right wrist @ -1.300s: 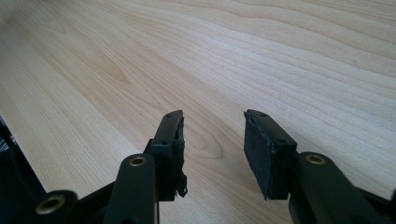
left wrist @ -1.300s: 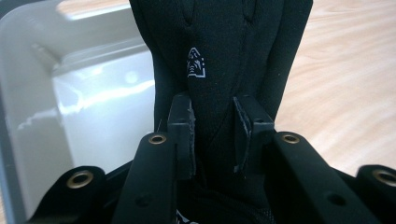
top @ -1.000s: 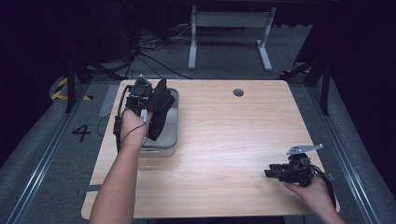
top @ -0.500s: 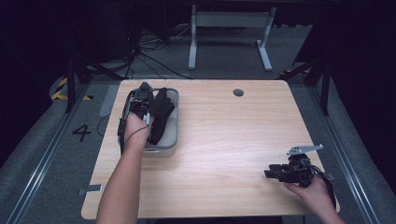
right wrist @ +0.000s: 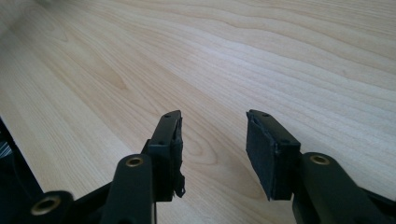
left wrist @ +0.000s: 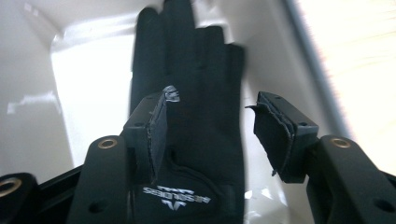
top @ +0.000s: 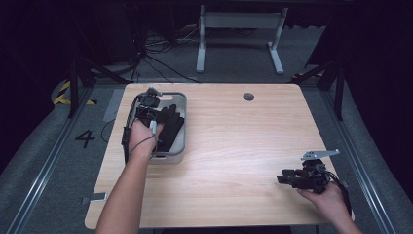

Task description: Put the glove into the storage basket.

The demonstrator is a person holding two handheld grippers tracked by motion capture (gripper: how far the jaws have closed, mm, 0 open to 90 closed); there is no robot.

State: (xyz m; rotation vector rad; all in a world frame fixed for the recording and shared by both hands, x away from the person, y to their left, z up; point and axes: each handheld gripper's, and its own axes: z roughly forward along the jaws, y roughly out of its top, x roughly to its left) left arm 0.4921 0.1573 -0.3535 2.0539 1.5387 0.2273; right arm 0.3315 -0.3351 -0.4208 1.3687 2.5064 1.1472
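Now: black glove lies lengthwise in the grey tray

Lengthwise, the black glove (left wrist: 187, 93) lies flat in the grey tray (top: 181, 100), its fingertips pointing away from the person toward the tray's far end and its cuff toward the near end. Its long axis runs along the tray's longer side, tilted a little to the right in the high view. The left gripper (left wrist: 210, 123) hangs over the glove's palm; its fingers (left wrist: 156, 128) have just been opening and now stand wide apart, the glove lying below the gap with neither pad pressing on it.

The tray sits near the left far corner of the bench (top: 243, 146), a pale wood top with plain grain and a small round hole (top: 248, 96) near its far edge. Around it the room is dark: grey floor, a yellow-and-black striped mark (top: 63, 92), a painted 4 (top: 85, 139), loose cables (top: 156, 53) and a white metal frame (top: 238, 34) beyond the bench.

The glove is matt black fabric with a pale printed logo at the cuff, seen upside down in the left gripper view.

The right gripper (right wrist: 212, 149) rests low over bare wood near the bench's right near corner, well apart from the tray, fingers open and holding nothing.
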